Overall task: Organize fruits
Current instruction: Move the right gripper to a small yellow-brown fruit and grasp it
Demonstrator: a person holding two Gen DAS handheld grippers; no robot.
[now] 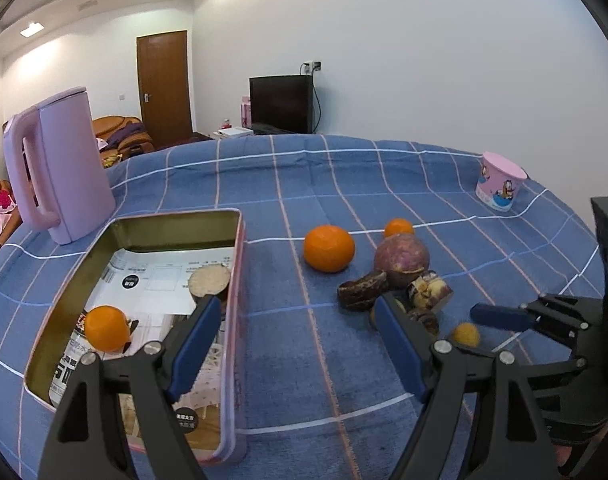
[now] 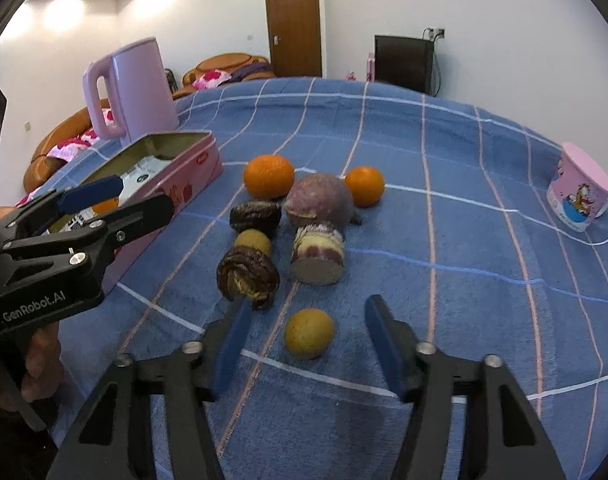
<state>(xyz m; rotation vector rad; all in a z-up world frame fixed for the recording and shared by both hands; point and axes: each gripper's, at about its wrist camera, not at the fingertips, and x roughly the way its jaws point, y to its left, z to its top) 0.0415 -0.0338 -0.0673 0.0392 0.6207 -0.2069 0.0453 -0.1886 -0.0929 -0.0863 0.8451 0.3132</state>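
Observation:
A small yellow-brown round fruit (image 2: 309, 333) lies on the blue checked cloth between the fingers of my right gripper (image 2: 308, 304), with a gap on each side; the jaws stand open. Behind it lie dark peel pieces (image 2: 248, 276), a cut purple chunk (image 2: 317, 256), a purple round fruit (image 2: 317, 200) and two oranges (image 2: 268, 176) (image 2: 364, 185). My left gripper (image 1: 299, 300) is open and empty, over the cloth beside the right wall of the pink tin (image 1: 176, 216). Inside the tin are an orange (image 1: 107, 328) and a cut piece (image 1: 209, 280).
A pink kettle (image 1: 60, 168) stands behind the tin at the left. A pink cartoon cup (image 1: 499, 182) sits near the table's far right edge. A hand (image 2: 40, 364) holds the left gripper's handle at the lower left of the right wrist view.

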